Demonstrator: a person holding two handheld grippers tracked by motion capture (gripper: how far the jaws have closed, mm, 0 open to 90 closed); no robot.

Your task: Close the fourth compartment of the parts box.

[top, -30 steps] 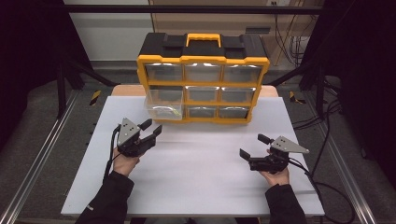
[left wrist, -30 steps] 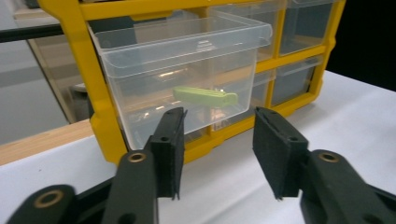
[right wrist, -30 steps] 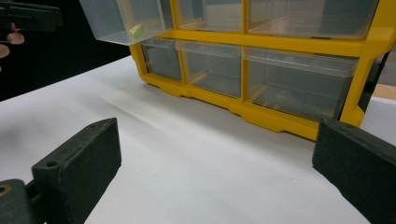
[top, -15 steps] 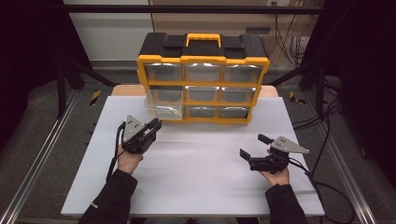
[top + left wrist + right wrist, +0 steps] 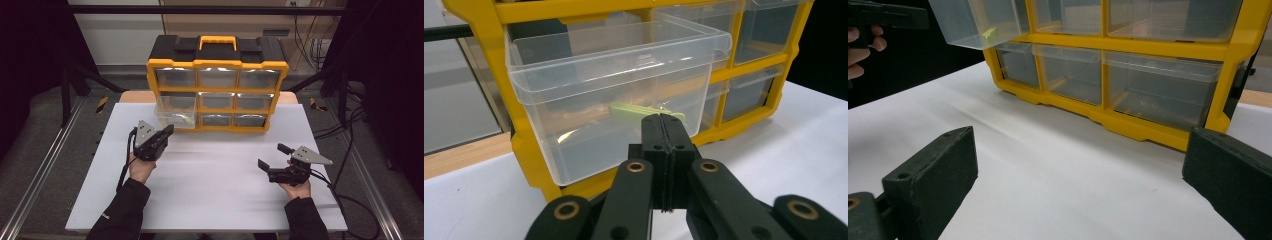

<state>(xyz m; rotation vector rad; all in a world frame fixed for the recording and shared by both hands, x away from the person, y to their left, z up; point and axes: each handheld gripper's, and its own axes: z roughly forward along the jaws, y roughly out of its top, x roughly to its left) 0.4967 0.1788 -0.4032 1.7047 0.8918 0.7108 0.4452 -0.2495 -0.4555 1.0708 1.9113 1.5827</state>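
A yellow and black organizer (image 5: 217, 65) with clear drawers stands at the back of the white table (image 5: 210, 195). Its middle-left drawer (image 5: 176, 111) is pulled out, and a pale green item (image 5: 639, 111) lies inside it. My left gripper (image 5: 170, 130) points at that drawer's front, a little short of it. Its jaws have just been closing and now meet with nothing between them (image 5: 665, 122). My right gripper (image 5: 273, 156) rests near the table's right front, jaws wide open and empty, facing the organizer's bottom row (image 5: 1083, 150).
Cables trail from both grippers. Metal rails run along both sides of the table, and more cables hang at the back right. Bare white tabletop lies between the two hands and in front of the organizer (image 5: 1128, 125).
The left gripper's jaws closed from open to fully together, and the hand edged slightly toward the pulled-out drawer. The right hand stayed still.
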